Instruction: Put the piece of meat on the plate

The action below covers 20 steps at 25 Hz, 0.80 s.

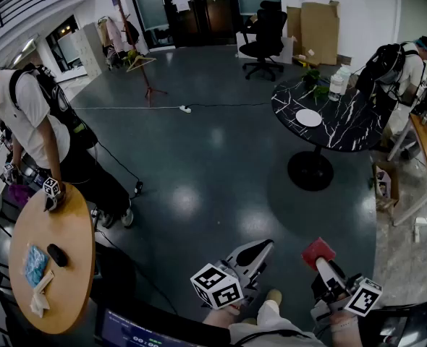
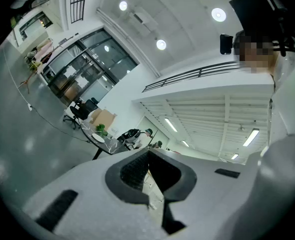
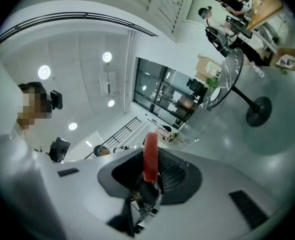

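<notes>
My right gripper (image 1: 323, 264) is shut on a flat red piece of meat (image 1: 318, 251), held up above the grey floor at the bottom right of the head view. In the right gripper view the meat (image 3: 150, 155) stands edge-on between the dark pads (image 3: 175, 176). The white plate (image 1: 308, 118) lies on a round black marble table (image 1: 344, 125), far ahead and to the right. My left gripper (image 1: 259, 249) is held beside the right one, its fingers (image 2: 132, 171) close together with nothing between them.
A round wooden table (image 1: 51, 255) at the left carries a blue cloth (image 1: 35, 264) and a black object. A person (image 1: 32, 125) leans on it. A black office chair (image 1: 265, 31), a cable (image 1: 163, 108) on the floor and another person (image 1: 398, 67) at the right are also in view.
</notes>
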{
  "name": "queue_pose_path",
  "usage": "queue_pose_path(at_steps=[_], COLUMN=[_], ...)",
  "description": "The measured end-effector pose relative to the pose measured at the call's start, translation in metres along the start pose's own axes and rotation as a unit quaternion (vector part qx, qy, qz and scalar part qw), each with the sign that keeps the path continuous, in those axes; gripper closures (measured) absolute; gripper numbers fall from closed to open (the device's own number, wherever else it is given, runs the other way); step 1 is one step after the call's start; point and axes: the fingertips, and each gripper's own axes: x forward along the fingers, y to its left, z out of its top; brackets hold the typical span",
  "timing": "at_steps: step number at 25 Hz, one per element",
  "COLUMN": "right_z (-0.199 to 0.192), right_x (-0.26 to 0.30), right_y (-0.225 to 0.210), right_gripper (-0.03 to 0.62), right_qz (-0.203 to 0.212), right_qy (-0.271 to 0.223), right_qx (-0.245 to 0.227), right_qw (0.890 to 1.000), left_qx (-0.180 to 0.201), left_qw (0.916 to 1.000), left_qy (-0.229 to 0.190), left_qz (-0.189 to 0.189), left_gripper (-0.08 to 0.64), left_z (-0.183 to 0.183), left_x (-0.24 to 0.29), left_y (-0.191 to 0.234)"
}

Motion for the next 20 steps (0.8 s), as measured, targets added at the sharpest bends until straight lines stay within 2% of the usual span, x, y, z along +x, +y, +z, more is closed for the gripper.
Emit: queue_pose_path(at_steps=[5, 11, 20], right_z=[0.04, 0.071, 0.1], right_x=[0.015, 0.022, 0.037], right_y=[-0.025, -0.057, -0.077], right_gripper=[0.508, 0.508, 0.508], right_qz=[0.01, 0.01, 0.025], right_qy=[0.005, 0.011, 0.013], right_qx=[0.003, 0.013, 0.018], right_qw=[1.0, 1.0, 0.999], left_qx=[0.005, -0.01, -0.002], left_qw=[0.9998, 1.0, 1.0], left_qy=[-0.021, -0.002, -0.005], left_qz=[0.007, 0.0, 0.005], left_gripper=[0.551, 0.551, 0.551], left_z=[0.018, 0.003, 0.009], left_x=[0.051, 0.108, 0.144], left_y=[0.017, 0.023, 0.034])
